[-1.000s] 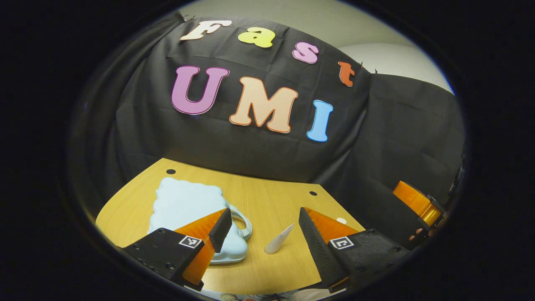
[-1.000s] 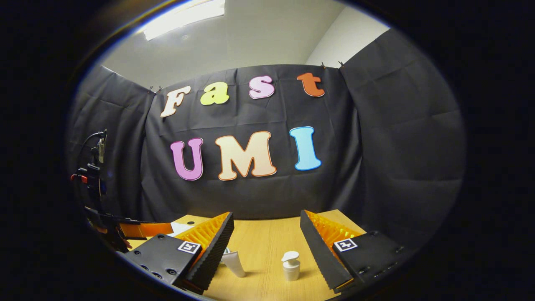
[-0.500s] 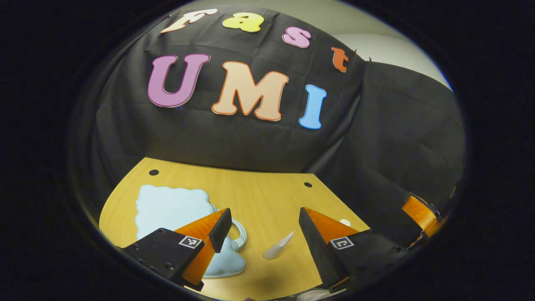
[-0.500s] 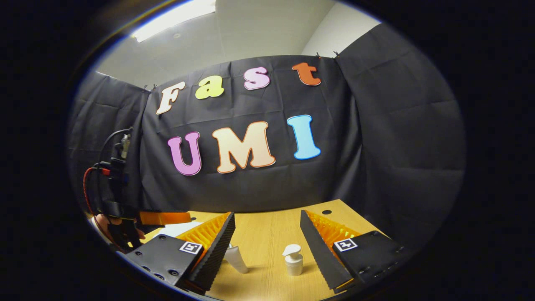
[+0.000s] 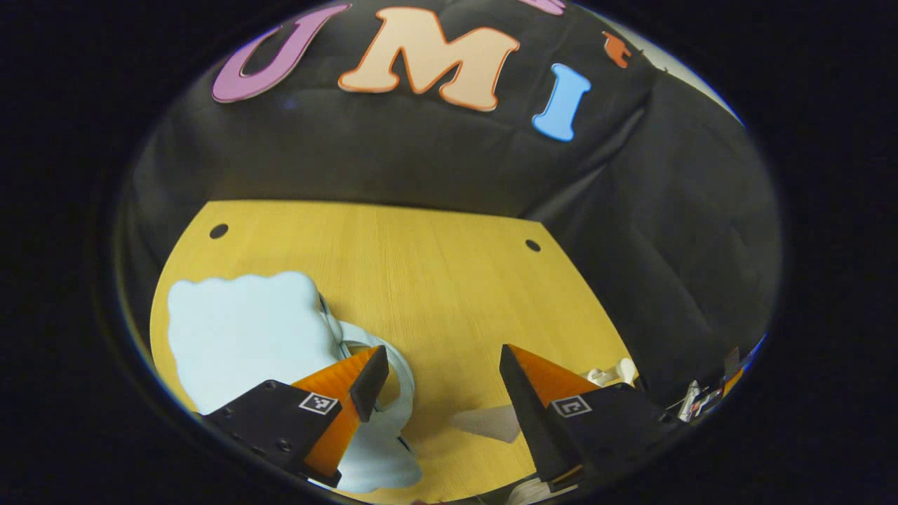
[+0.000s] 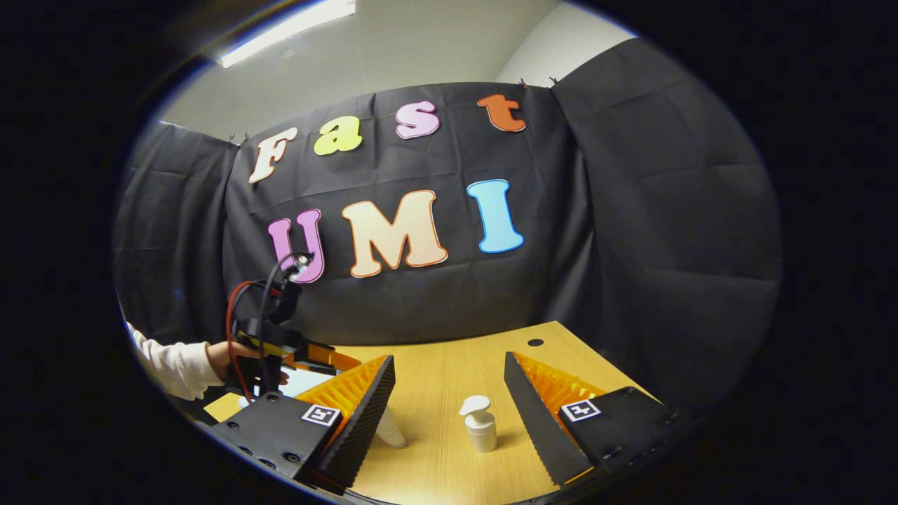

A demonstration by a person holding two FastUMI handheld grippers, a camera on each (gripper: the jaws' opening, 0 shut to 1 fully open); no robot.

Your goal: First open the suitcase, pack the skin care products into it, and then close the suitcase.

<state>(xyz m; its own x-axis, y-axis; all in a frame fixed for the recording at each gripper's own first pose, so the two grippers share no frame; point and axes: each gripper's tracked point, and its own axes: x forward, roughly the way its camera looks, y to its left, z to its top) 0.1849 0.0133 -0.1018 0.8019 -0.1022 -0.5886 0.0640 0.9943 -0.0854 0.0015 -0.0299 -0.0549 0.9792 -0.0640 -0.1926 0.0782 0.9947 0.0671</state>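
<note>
A pale blue, cloud-shaped suitcase (image 5: 238, 337) lies flat with its lid down on the left of the wooden table (image 5: 435, 280), its handle (image 5: 393, 365) turned toward the middle. My left gripper (image 5: 442, 365) hovers open above the handle end, touching nothing. A white tube (image 5: 491, 422) lies just right of the handle, and a white pump bottle (image 5: 612, 372) peeks out behind my right-hand finger. In the right gripper view, my right gripper (image 6: 449, 372) stands open and empty, with the pump bottle (image 6: 480, 424) upright between its fingers farther off. The tube (image 6: 389, 429) is partly hidden behind one finger.
A hand in a white sleeve (image 6: 168, 365) holds the left gripper (image 6: 330, 359) over the suitcase's pale lid (image 6: 309, 382). Black cloth walls close the table's back and right side. Two small holes (image 5: 218, 230) mark the table's far corners.
My left gripper has tilted down and moved forward over the suitcase, so more tabletop shows. In the right gripper view the left gripper and its hand have come farther in from the left.
</note>
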